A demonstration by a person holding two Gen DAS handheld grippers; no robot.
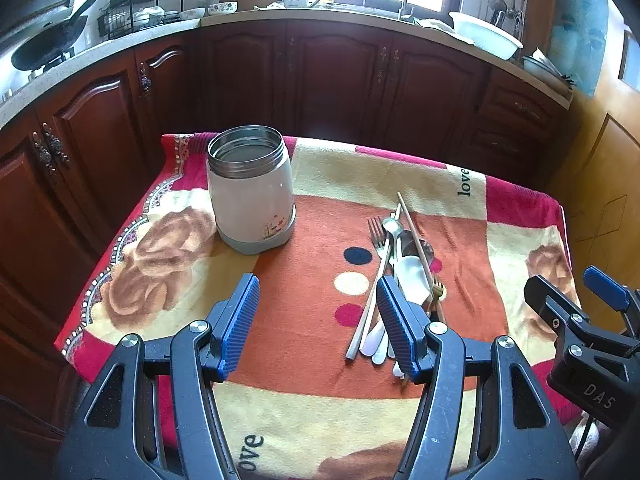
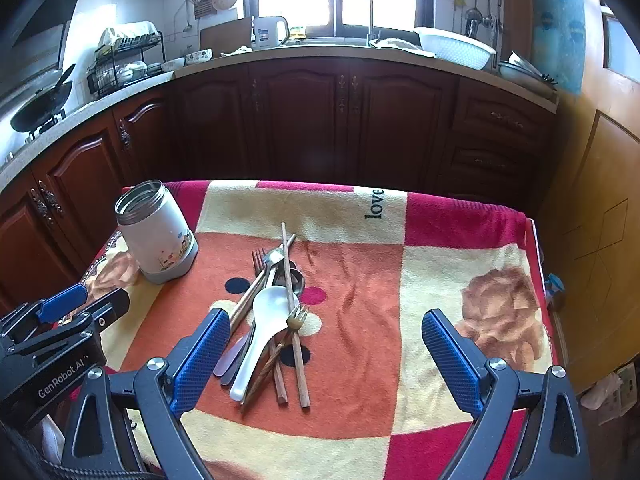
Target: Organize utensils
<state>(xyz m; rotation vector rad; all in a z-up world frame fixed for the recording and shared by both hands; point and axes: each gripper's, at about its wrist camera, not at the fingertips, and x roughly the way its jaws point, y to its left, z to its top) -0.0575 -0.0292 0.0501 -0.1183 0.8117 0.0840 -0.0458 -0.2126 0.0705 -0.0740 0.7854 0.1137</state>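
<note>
Jar (image 2: 154,236) sat far left, upright, empty. Utensil pile (image 2: 272,320) lay mid-blanket, criss-crossed. Left gripper (image 1: 318,324) and right gripper (image 2: 326,360) were both spread, holding nothing. Risk: grabbing one chopstick (image 2: 292,312) likely drags the tangled spoon (image 2: 260,332) along.

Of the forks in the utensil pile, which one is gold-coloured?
The small gold fork, its head resting beside the white ceramic spoon and against a chopstick. The other fork is silver and lies farther back, toward the jar.
</note>
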